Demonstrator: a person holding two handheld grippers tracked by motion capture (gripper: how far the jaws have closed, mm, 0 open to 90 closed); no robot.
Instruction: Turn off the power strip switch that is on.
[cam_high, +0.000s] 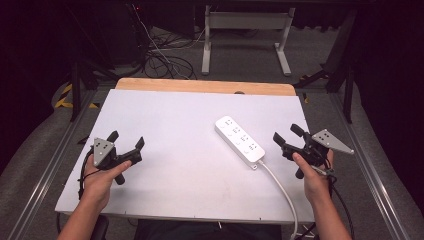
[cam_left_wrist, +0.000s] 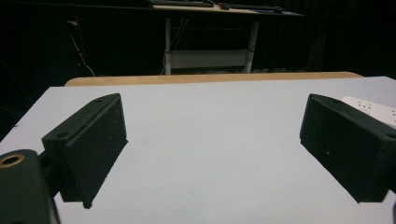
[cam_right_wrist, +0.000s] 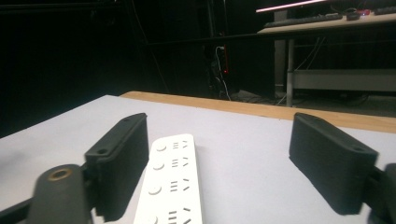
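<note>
White power strip (cam_high: 239, 141) on my table (cam_high: 165, 150), untouched.
I note both claws released: right gripper (cam_high: 289, 134) just beside its plug end, left gripper (cam_high: 126, 140) well apart.

We see the white table top (cam_high: 165, 150) evenly and brightly lit from above, while the surrounding room falls off into near black. Shadows under the left gripper (cam_high: 126, 140) and right gripper (cam_high: 287, 134) are short and soft. No glare marks the power strip (cam_high: 239, 141). In both gripper views the near jaws are slightly blurred and grainy, and the dark background lacks detail.
</note>
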